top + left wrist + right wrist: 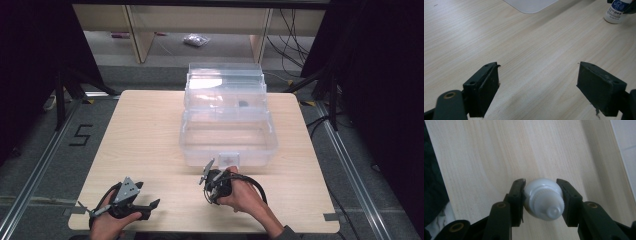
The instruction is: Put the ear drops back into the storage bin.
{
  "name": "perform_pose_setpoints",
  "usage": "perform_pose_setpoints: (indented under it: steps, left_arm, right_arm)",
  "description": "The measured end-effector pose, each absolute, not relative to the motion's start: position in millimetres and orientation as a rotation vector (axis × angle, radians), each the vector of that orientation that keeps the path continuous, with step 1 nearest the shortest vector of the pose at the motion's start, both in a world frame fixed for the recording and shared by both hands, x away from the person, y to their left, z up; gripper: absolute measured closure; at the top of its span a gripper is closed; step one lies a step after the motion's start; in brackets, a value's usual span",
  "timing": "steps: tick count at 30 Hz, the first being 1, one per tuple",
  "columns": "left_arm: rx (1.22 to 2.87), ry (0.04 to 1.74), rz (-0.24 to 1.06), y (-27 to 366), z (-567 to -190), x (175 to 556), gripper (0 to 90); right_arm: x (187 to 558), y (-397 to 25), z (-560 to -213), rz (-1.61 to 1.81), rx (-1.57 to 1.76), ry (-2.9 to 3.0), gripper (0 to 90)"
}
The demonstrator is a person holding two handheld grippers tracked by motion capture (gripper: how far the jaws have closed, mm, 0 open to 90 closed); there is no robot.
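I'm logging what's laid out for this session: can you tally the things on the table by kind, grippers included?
Clear plastic storage box, lid open: 1
Small white bottle, clamped in the right gripper: 1
Handheld grippers, counting the open left gripper: 2
Total: 4

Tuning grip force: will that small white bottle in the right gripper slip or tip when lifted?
The white bottle looks like smooth, rounded plastic, so it may slip or swivel between the flat pads. It seems small and probably light. Its narrow upright body could tip if nudged.
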State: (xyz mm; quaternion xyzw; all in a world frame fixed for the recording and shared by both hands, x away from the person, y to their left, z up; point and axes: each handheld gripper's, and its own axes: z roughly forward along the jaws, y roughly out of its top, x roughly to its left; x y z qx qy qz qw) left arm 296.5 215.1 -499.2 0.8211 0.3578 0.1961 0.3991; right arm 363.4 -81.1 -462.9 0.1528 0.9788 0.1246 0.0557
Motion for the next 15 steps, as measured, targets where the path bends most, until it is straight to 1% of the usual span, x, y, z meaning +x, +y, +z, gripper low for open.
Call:
perform_pose_setpoints:
  steps: [6, 7, 9, 15]
  left_arm:
    - [2.063, 0.914, 0.492, 214, -500, 296, 17.0]
    - [2.062, 0.915, 0.492, 214, -500, 296, 17.0]
    - [2.085, 0.9, 0.507, 216, -499, 297, 17.1]
    - [2.084, 0.898, 0.514, 216, -499, 298, 17.1]
  right_arm:
    - [360, -84, -450, 0.387, 0.534, 2.95, 60.2]
    - [362, -85, -449, 0.409, 0.497, 2.952, 60.2]
    - [362, -87, -448, 0.402, 0.519, 2.957, 60.2]
    - [365, -92, -447, 0.421, 0.523, 2.969, 60.2]
